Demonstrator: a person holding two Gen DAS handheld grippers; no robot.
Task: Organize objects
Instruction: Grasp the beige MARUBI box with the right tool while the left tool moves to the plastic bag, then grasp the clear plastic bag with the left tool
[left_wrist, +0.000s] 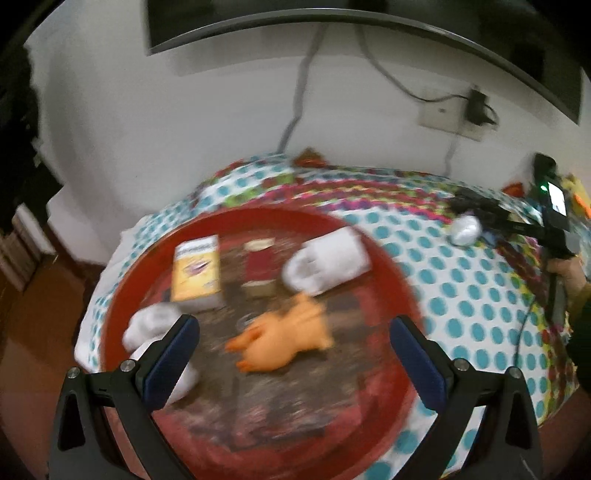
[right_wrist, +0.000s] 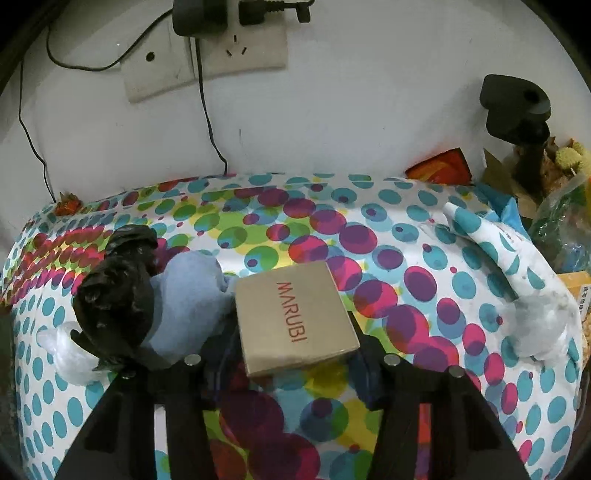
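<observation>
Ahead of the left jaws, one round red tray (left_wrist: 388, 266) carries one yellow box (left_wrist: 196, 271), one small red bottle (left_wrist: 259, 267), one orange rubber chicken (left_wrist: 284, 338) and two white rolled cloths (left_wrist: 327, 260). Between the right jaws sits one tan MARUBI box (right_wrist: 295, 317); to their left lie one blue cloth (right_wrist: 188, 302) and one black bag (right_wrist: 118, 291).

On the bench (left_wrist: 461, 306) a round tray (left_wrist: 384, 258) is sitting, holding a carton (left_wrist: 197, 273), a small jar (left_wrist: 258, 267) to its right, then a mug (left_wrist: 328, 260) on its side, with a toy duck (left_wrist: 284, 339) lying in front. In the right wrist view, a MARUBI box (right_wrist: 295, 321) is lying right of a cloth bundle (right_wrist: 188, 295).
</observation>
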